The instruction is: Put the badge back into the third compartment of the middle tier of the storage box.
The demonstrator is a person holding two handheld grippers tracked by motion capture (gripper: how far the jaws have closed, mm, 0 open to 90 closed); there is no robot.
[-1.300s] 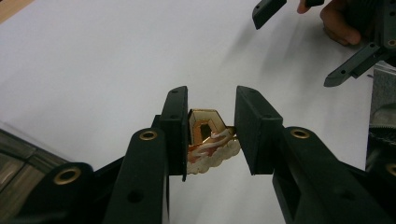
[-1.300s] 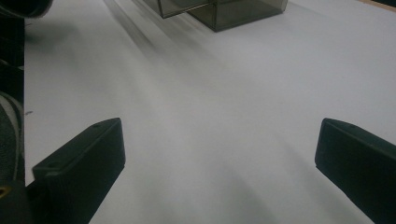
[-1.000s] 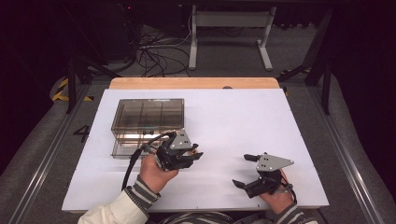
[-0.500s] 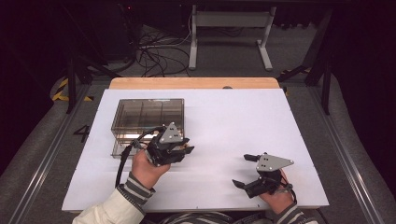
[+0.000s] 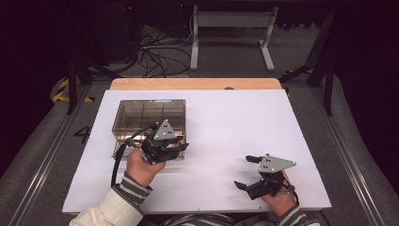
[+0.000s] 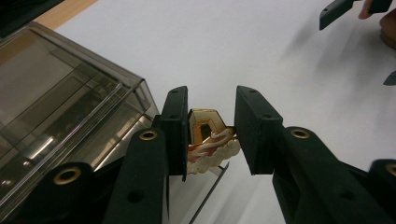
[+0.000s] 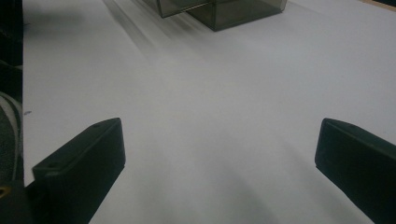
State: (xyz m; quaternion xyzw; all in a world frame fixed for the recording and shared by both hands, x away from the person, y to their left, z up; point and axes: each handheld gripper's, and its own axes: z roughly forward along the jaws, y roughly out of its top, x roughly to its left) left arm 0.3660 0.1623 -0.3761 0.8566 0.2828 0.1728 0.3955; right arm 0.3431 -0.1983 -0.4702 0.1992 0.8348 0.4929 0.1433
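Note:
My left gripper (image 5: 180,147) hovers at the front right corner of a smoky clear plastic box (image 5: 148,113), whose drawer stands pulled out toward me. In the left gripper view the left gripper (image 6: 210,100) is shut on a small gold-coloured piece with white cord wound on it (image 6: 205,130), held just above the box corner (image 6: 60,107). My right gripper (image 5: 243,172) rests near the table's front right with its jaws wide apart. In the right gripper view the right gripper (image 7: 219,128) has nothing but bare white table between its jaws.
A white board (image 5: 235,117) covers the table, with a wooden strip (image 5: 195,84) along its far edge. The box (image 7: 233,11) lies far ahead in the right gripper view. Cables and a metal stand (image 5: 233,33) sit on the floor beyond.
My left hand has carried the gold piece to the left and slightly away from me, nearer the box. The right hand has stayed put.

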